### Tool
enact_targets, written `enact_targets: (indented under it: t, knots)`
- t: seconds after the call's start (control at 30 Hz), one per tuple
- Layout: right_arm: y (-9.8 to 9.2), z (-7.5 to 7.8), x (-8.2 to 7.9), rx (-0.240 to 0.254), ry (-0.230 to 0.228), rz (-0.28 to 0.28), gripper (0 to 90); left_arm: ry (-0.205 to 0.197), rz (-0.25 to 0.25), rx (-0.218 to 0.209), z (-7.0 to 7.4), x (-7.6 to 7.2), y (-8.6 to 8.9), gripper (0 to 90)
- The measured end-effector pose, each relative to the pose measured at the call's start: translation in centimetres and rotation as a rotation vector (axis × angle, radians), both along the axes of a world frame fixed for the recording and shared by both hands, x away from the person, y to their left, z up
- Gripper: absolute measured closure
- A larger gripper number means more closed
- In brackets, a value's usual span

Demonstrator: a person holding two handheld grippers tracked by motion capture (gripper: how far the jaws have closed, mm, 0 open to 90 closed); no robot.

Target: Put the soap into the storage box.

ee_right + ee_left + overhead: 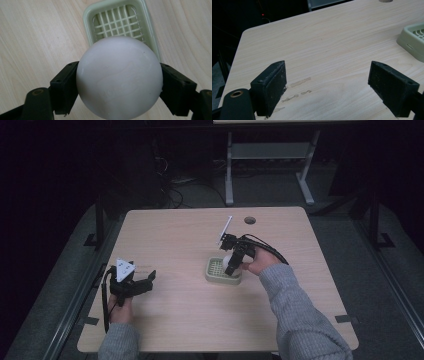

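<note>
One white ball, clamped by the right hand-held gripper, hangs over the green tray.

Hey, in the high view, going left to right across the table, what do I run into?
Left hand-held gripper, jaws open with nothing between them → pale green slotted tray → white ball, clamped in the right hand-held gripper over the tray → the person's right hand.
</note>
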State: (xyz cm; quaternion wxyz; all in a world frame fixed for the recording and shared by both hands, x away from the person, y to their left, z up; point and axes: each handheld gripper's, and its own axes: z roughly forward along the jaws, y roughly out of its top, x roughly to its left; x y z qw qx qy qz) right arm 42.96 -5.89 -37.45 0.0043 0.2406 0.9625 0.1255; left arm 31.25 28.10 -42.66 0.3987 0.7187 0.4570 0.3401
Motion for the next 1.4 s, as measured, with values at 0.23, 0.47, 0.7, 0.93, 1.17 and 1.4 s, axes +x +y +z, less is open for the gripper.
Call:
enact_targets:
  t: [0.23, 0.47, 0.7, 0.93, 1.17, 1.4]
  knots:
    - [0.5, -0.6, 0.6, 0.0, 0.006, -0.002, 22.7, 0.002, -0.002, 0.001, 0.0, 0.0, 0.0, 14.9]
    - [0.9, -1.2, 1.2, -0.003, 0.009, -0.005, 22.7, 0.0, -0.001, 0.0, 0.0, 0.0, 0.0, 14.8]
    - [1.5, -1.8, 1.5, -0.015, 0.019, -0.005, 22.7, -0.002, -0.001, 0.0, 0.0, 0.0, 0.0, 14.8]
    - [1.8, -2.4, 1.8, -0.024, 0.014, 0.001, 22.7, 0.0, 0.0, 0.003, 0.0, 0.0, 0.1, 14.8]
    - [2.2, -2.8, 2.0, -0.044, 0.013, 0.005, 22.7, 0.001, 0.0, 0.005, 0.0, 0.0, 0.1, 14.8]
    - [2.4, -3.2, 2.2, -0.051, 0.015, 0.011, 22.7, 0.003, 0.001, 0.003, 0.0, 0.0, 0.1, 14.8]
